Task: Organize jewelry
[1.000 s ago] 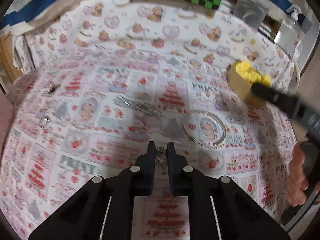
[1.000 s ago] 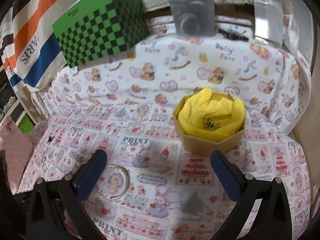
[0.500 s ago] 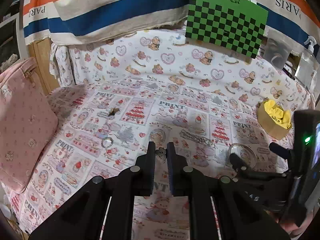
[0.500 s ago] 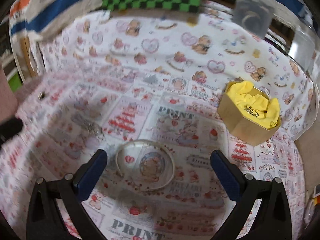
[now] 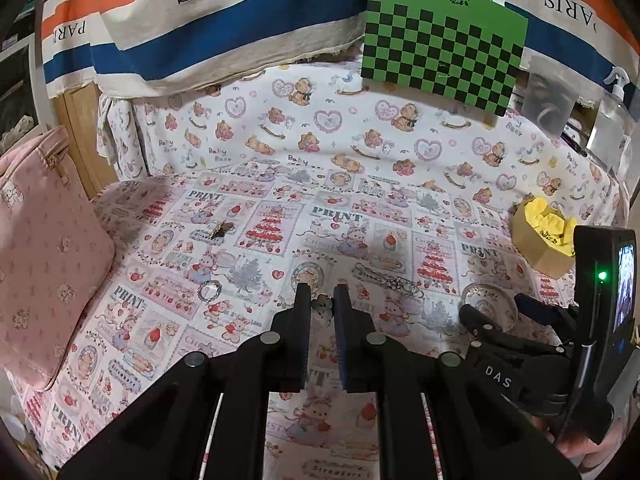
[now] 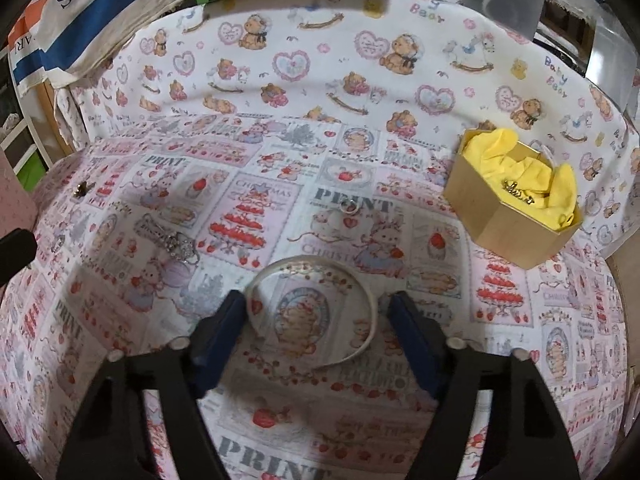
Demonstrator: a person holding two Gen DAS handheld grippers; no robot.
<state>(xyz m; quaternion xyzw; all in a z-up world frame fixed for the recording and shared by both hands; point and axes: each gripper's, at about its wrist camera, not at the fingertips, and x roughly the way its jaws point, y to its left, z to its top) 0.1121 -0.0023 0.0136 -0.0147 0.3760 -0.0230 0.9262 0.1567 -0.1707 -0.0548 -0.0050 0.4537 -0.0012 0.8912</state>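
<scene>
Closing on the bangle (image 6: 312, 312) carries the main risk: it is a thin, springy open hoop lying flat on the soft printed cloth (image 6: 400, 420), so the right gripper (image 6: 316, 340), whose spread fingers straddle it left and right, could pinch fabric or flick the hoop out sideways. That gripper points forward and down, low over the cloth. The left gripper (image 5: 322, 308) is raised and tilted forward, its narrow jaws pinching a small silver charm (image 5: 322, 305) that could slip, so little of it being caught. The tan box (image 6: 516, 200) with its yellow lining (image 6: 516, 168), likely the destination, sits well apart at the far right.
</scene>
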